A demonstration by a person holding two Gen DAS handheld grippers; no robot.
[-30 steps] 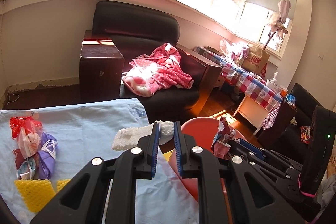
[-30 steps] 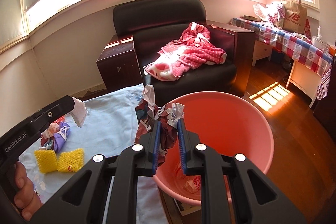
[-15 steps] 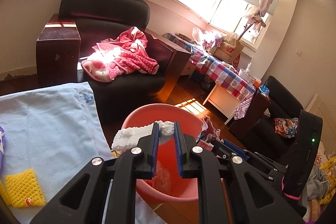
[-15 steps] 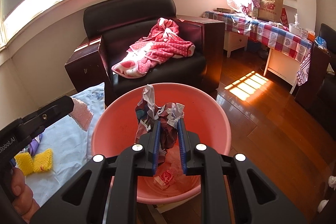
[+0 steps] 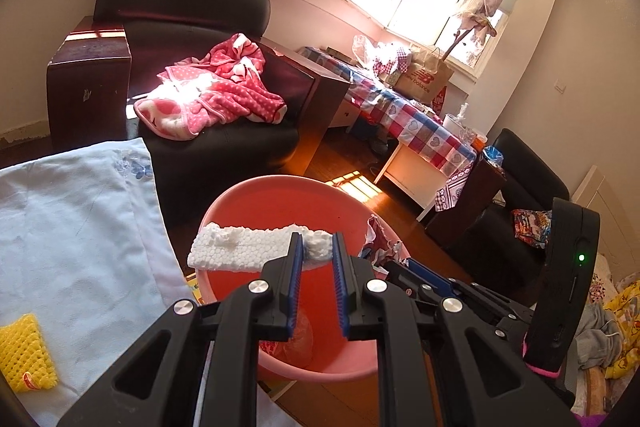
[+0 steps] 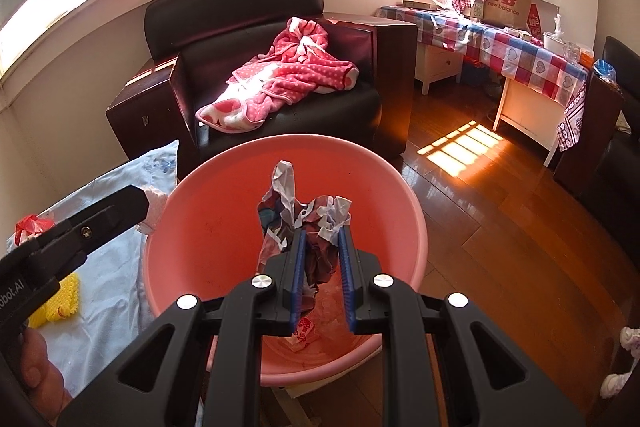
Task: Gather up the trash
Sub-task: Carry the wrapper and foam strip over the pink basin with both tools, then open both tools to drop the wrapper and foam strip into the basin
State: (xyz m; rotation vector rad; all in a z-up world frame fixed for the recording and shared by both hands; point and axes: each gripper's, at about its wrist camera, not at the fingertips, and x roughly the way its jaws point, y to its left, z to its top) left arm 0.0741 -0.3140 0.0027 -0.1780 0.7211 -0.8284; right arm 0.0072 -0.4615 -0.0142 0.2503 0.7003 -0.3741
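At the far left a pale blue cloth covers the table, with a yellow foam net lying on it near the lower edge; the right wrist view also shows a red-and-clear plastic wrapper on that cloth, further back. Next comes the left gripper, whose blue-padded fingers are pinched on one end of a white styrofoam slab; the slab sticks out to the left and hangs over the near left rim of the pink basin. The basin sits just beside the table edge, and crumpled wrappers lie in its bottom. To the right of that, the right gripper is clamped on a crumpled wad of printed paper, held over the middle of the basin, well above its floor. Behind the basin stands a dark armchair with a pink spotted blanket thrown across the seat. Further right a table with a checked cloth carries a brown paper bag, and sun patches fall on the wooden floor
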